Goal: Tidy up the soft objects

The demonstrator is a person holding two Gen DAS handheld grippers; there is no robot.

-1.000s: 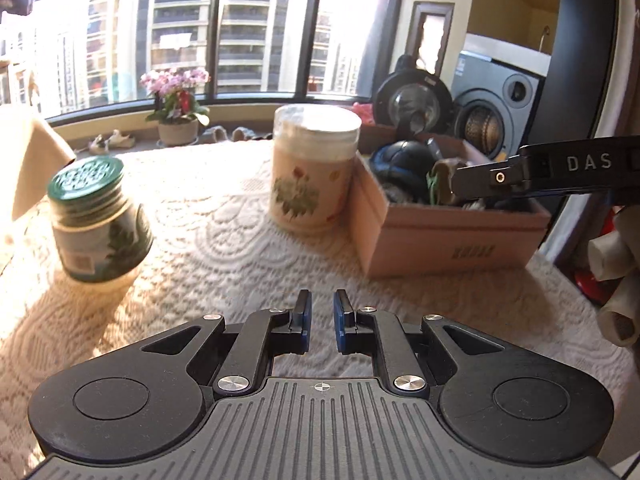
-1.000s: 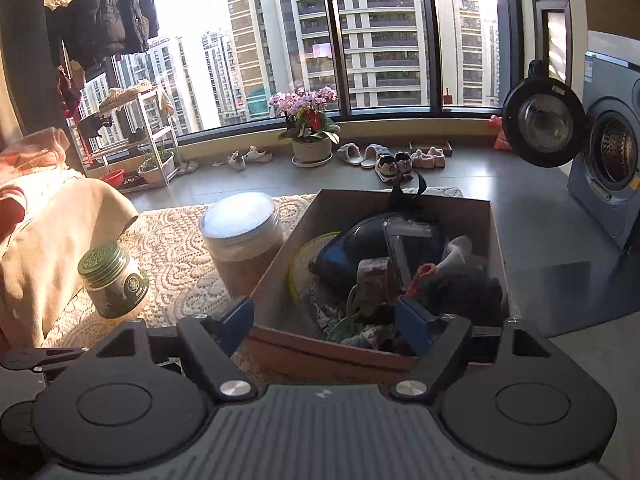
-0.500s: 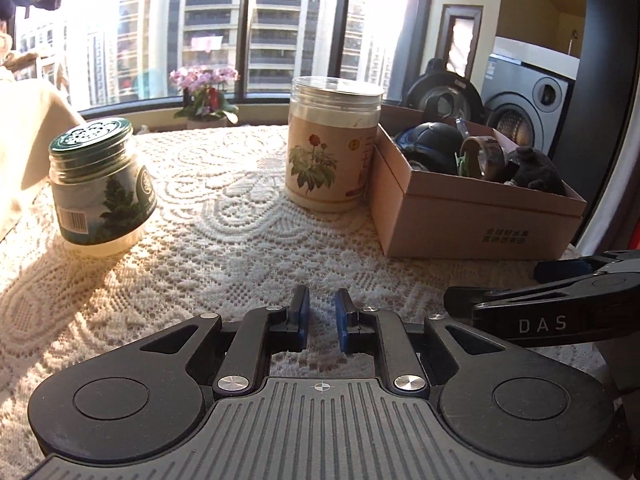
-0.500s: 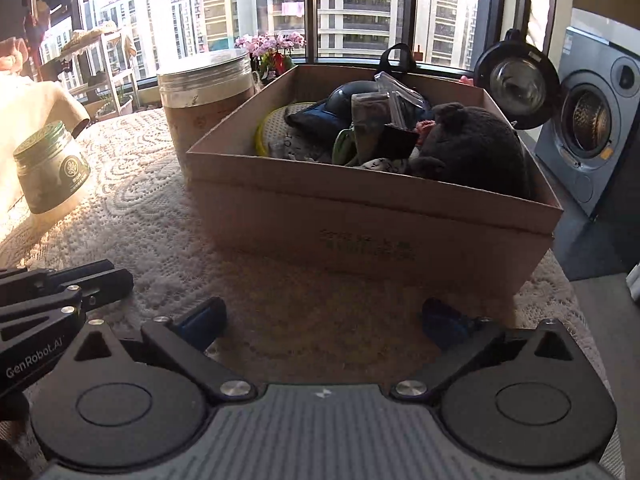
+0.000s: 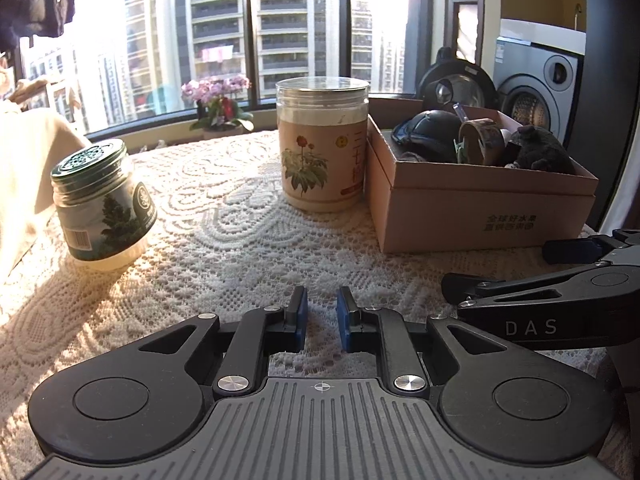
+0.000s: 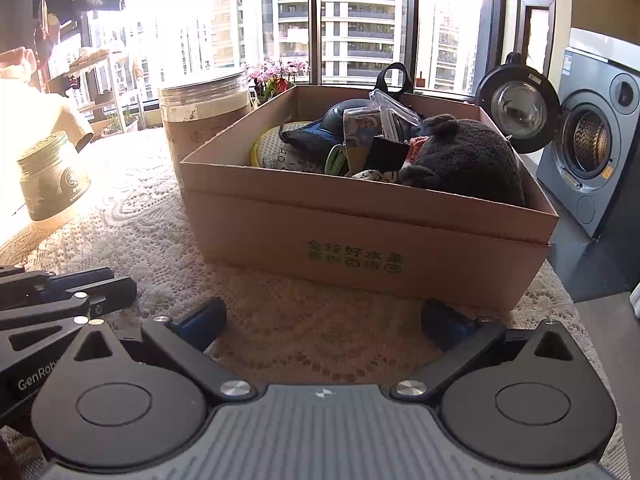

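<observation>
An open cardboard box stands on the lace tablecloth. It holds a dark grey plush toy, a blue-black soft item, a tape roll and other small things. My right gripper hovers low over the cloth just in front of the box, jaws wide open and empty. My left gripper is beside it on the left, its jaws opening from a narrow gap with nothing between them.
A tall flower-printed jar stands against the box's left side. A green-lidded jar sits further left, near a cream cloth. A washing machine with its door open is beyond the table's right edge.
My right gripper has come down from above the box to the cloth in front of it and spread its jaws wider. The left gripper dipped slightly and its jaws parted a little.
</observation>
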